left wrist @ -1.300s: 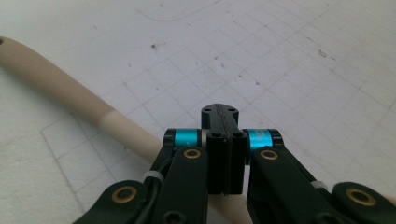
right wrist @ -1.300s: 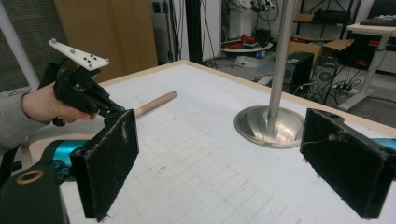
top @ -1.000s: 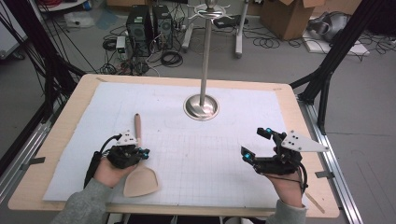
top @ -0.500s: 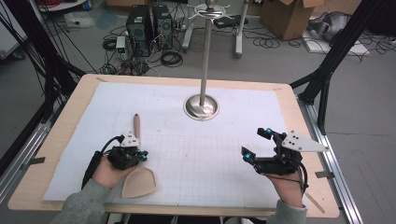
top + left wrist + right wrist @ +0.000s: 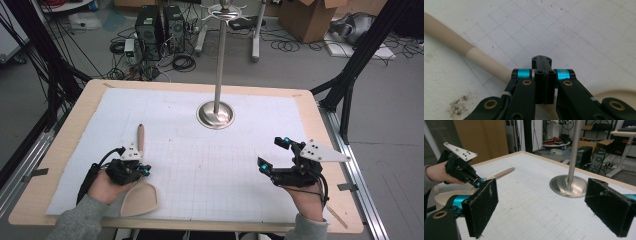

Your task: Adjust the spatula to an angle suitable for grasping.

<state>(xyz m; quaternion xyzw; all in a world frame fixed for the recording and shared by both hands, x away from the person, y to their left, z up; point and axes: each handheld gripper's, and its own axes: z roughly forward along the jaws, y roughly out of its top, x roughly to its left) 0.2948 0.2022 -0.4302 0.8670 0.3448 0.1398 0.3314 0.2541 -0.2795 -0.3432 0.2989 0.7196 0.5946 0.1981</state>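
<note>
The left gripper (image 5: pixel 129 168) is sitting clamped on the spatula (image 5: pixel 140 192) handle at the mat's (image 5: pixel 210 160) near-left, blade lying toward the table edge. The stand (image 5: pixel 216 114) is standing mid-table, farther back. The right gripper (image 5: pixel 280 159) is hovering near-right, jaws spread wide, gripping nothing.

Even, bright light; soft focus
</note>
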